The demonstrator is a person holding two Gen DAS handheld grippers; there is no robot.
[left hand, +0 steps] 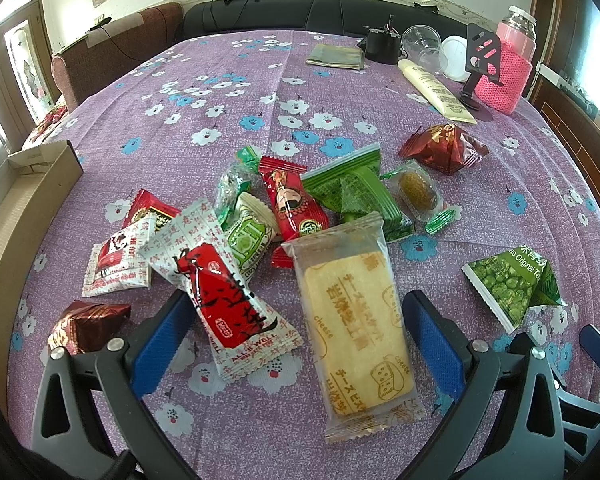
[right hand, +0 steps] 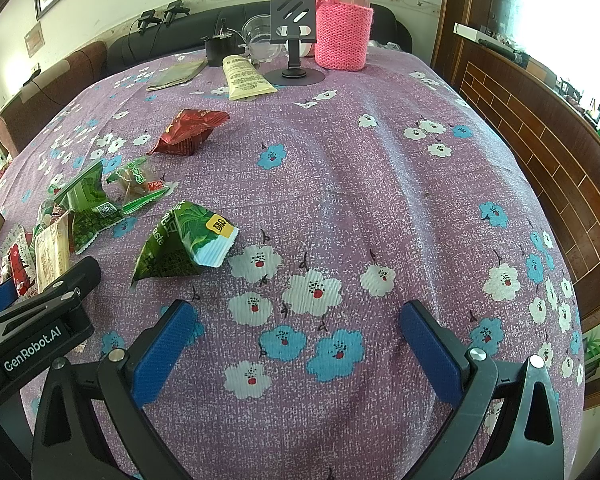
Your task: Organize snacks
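A pile of wrapped snacks lies on the purple flowered tablecloth (left hand: 220, 92). My left gripper (left hand: 296, 332) is open, low over the pile; a cheese biscuit pack (left hand: 356, 328) and a red and white candy pack (left hand: 224, 304) lie between its fingers. A green pea packet (left hand: 512, 280) lies to the right; it also shows in the right wrist view (right hand: 184, 246). A dark red wrapped snack (left hand: 444, 148) lies farther back. My right gripper (right hand: 296, 340) is open and empty over bare cloth, right of the pea packet.
A cardboard box (left hand: 44, 184) stands at the table's left edge. At the back stand a pink knitted bottle (right hand: 342, 28), a black phone stand (right hand: 294, 36), a cream tube (right hand: 244, 78), plastic cups (left hand: 424, 46) and a flat booklet (left hand: 336, 56). A wooden headboard (right hand: 532, 152) runs along the right.
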